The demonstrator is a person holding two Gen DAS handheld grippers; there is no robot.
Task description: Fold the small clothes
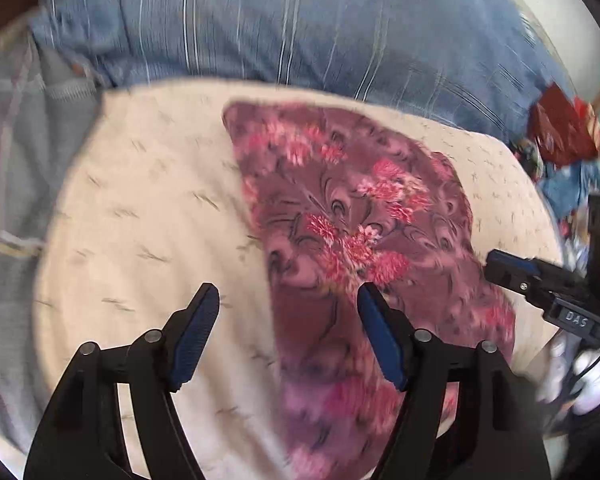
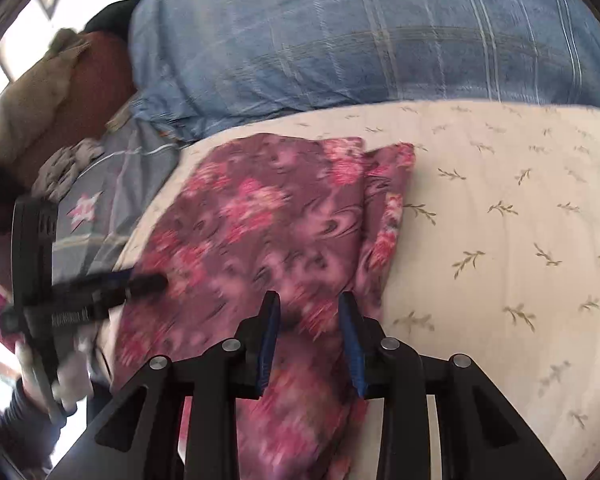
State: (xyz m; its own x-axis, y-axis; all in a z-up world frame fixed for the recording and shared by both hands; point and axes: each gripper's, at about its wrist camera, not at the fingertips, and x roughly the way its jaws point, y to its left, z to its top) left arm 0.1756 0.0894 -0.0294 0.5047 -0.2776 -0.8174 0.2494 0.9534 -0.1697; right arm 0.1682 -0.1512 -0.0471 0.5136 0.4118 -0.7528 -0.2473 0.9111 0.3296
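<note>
The garment (image 1: 352, 216) is a mauve-purple piece with pink-red flowers and dark swirls – thin, soft-looking fabric. It lies mostly flat on a cream sheet (image 1: 148, 216) with little sprig prints, running lengthwise away from the near edge. One long side is folded over on itself – visible in the right wrist view (image 2: 388, 208).

Garment (image 1: 352, 216) on cushion (image 1: 148, 208); pillow (image 1: 300, 20) behind.

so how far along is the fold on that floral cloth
Done: the purple-pink floral cloth lies on the cream leaf-print sheet with its right edge doubled over. In hand: nothing; left tongs and right tongs stand open over it, gripping nothing. Left: probably further folds, since it still looks loose.
</note>
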